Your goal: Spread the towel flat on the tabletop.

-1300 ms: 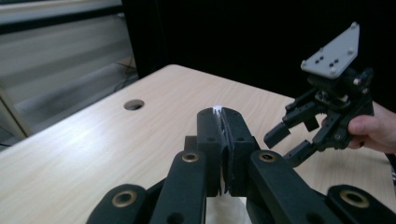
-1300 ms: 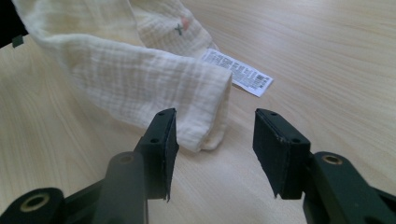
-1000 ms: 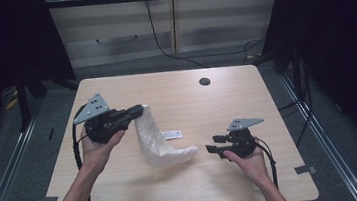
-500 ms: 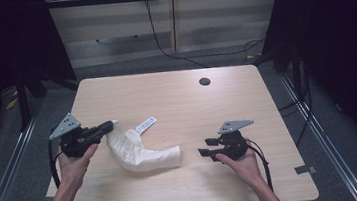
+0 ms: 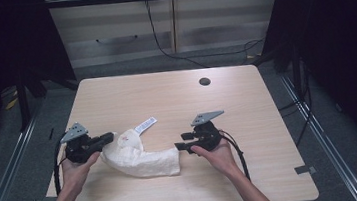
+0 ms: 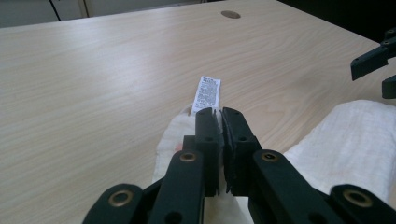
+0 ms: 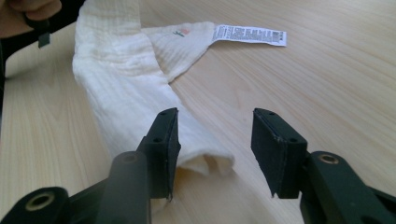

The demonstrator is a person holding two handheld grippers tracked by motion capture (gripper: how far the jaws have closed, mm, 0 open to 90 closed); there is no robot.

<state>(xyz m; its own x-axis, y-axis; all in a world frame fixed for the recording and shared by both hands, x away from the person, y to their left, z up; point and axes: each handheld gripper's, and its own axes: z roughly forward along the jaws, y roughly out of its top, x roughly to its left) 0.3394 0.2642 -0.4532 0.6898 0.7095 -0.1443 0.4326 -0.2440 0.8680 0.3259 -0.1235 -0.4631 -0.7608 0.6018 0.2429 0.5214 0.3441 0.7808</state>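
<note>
White cloth (image 5: 140,157), bunched into a curved roll, is laid on the near half of a pale wooden table (image 5: 246,98), between two hand-held grippers. Its long axis is seen in the high view to run from the left gripper (image 5: 109,137) across and slightly toward the person, ending just beside the right gripper (image 5: 177,146). A printed care label (image 5: 146,124) is stretched flat on the wood from the cloth's far left corner, pointing away from the person.

The left gripper is clamped on the cloth's left end: in the left gripper view its jaws are pressed together with a thin fold of cloth (image 6: 187,126) pinched between them, and the label (image 6: 206,93) is laid just past their tips. This end is therefore already secured.

The right gripper (image 7: 215,135) is not gripping anything. In the right gripper view its jaws are held well apart, with the rolled open end of the cloth (image 7: 205,161) lying low between them, closer to the jaw on that view's left; no pad can be seen pressing on it. From this gripper the cloth is stretched straight ahead along the roll, toward the other hand (image 7: 28,9) at the far end.

The free end is much nearer the right hand, so the coming move is judged to be a short advance along the roll's axis, followed by a closing of the jaws on that end.
</note>
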